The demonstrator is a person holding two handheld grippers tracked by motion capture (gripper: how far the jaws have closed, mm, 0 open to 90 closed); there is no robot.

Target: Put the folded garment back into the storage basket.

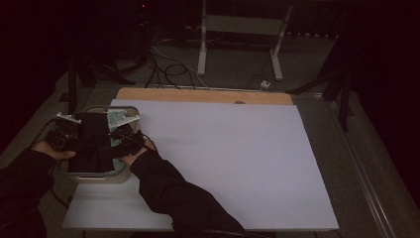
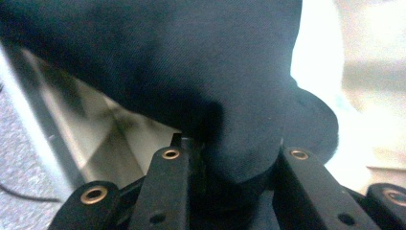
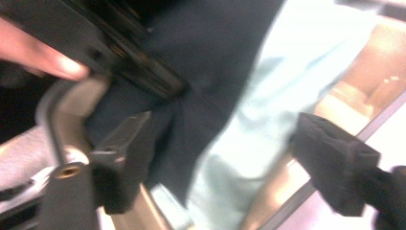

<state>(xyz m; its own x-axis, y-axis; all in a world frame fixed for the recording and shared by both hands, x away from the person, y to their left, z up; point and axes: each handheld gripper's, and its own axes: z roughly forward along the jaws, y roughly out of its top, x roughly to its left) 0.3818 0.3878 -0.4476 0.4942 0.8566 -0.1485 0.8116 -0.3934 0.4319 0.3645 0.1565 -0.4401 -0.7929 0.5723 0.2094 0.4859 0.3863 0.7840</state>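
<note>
A beige bin (image 1: 97,177) stands at the table's left edge. A dark cloth (image 1: 94,141) lies in it over a pale teal cloth (image 1: 118,119). My left gripper (image 1: 74,135) reaches into the bin from the left and is shut on the dark cloth (image 2: 191,72), which bunches between its jaws (image 2: 234,158). My right gripper (image 1: 119,138) comes in from the bin's right side. Its jaws (image 3: 225,148) stand wide apart and open above the dark cloth (image 3: 206,72) and the teal cloth (image 3: 287,86), with nothing pinched between the pads.
A white sheet (image 1: 223,158) covers most of the wooden table (image 1: 198,95). The bin's beige rim (image 3: 72,105) curves close beside my right gripper's left jaw. Cables and metal stand legs (image 1: 203,44) lie on the floor beyond the table.
</note>
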